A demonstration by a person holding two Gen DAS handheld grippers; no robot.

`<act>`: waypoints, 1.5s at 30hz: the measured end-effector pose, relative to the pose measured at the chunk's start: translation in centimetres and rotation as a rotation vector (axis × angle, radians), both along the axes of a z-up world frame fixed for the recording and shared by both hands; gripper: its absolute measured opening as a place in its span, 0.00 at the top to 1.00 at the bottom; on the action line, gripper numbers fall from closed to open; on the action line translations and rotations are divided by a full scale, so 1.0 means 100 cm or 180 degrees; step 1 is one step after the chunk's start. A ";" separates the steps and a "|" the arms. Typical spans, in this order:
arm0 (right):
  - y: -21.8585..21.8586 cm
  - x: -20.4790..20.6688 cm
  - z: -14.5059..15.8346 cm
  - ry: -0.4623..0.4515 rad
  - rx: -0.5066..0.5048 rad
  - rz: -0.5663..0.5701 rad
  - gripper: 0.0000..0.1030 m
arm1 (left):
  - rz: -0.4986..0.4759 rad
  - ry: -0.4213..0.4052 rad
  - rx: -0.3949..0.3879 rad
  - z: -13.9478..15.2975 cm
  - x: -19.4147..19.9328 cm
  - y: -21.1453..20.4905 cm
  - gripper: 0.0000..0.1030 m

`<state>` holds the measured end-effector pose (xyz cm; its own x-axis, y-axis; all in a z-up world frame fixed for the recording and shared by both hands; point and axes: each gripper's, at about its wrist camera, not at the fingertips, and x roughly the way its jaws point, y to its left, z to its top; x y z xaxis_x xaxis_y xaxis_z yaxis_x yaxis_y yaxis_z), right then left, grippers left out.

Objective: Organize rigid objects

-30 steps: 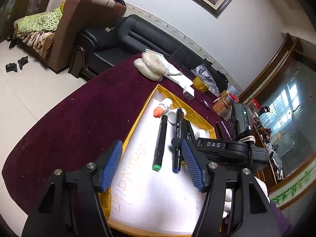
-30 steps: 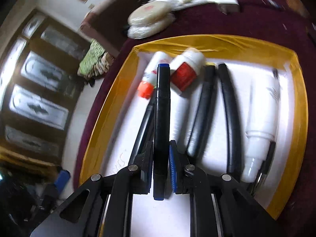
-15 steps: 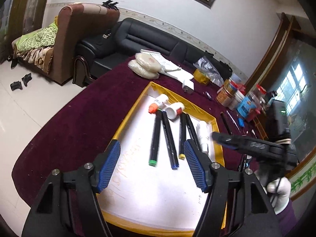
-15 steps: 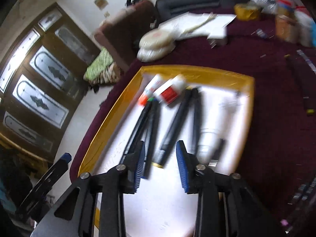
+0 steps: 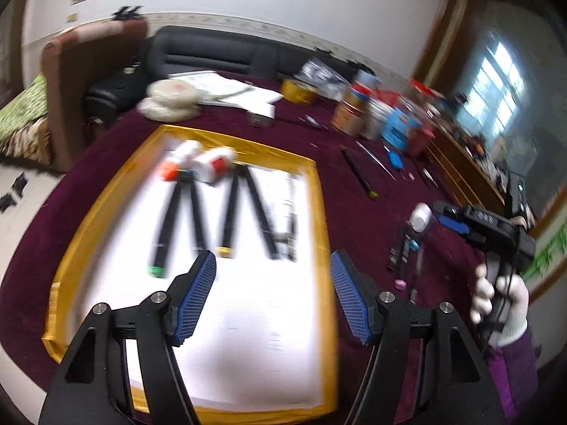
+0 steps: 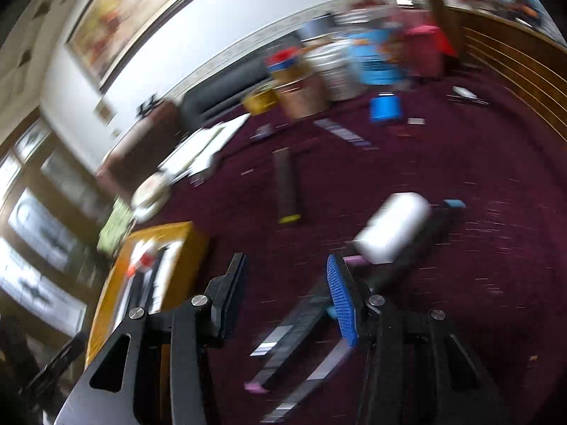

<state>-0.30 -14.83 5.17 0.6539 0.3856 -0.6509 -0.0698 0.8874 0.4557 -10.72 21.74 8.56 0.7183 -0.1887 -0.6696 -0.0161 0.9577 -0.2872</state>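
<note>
The left gripper (image 5: 273,294) is black, with two angular arms bearing round silver screws and ribbed blue pads (image 5: 196,297) on the inner faces. The right gripper (image 6: 287,297) is built alike: black arms, silver screws, a blue ribbed pad on one finger, the other seen edge-on and dark. From the left camera its body carries white lettering, too blurred to read, and a thin black cable. The hand (image 5: 501,306) wears a white knit glove; the sleeve (image 5: 514,368) is purple.

Maroon table (image 5: 354,212): yellow-rimmed tray (image 5: 320,212), loose pens (image 6: 288,184), jars (image 5: 349,113), papers (image 5: 241,95).
</note>
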 end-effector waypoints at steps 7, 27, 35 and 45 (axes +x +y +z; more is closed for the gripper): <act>-0.062 0.012 -0.026 0.0128 0.0089 -0.0326 0.60 | -0.0496 0.0129 0.0186 -0.002 0.016 -0.077 0.36; -0.105 0.006 -0.057 0.0182 0.0581 -0.0412 0.60 | -0.1236 0.0317 0.1307 -0.052 0.103 -0.221 0.37; -0.100 0.007 -0.059 0.0210 0.0587 -0.0341 0.59 | -0.1317 0.0379 0.1397 -0.068 0.113 -0.239 0.58; -0.095 0.006 -0.057 0.0157 0.0476 -0.0302 0.57 | -0.1578 0.0399 0.0822 -0.065 0.103 -0.242 0.94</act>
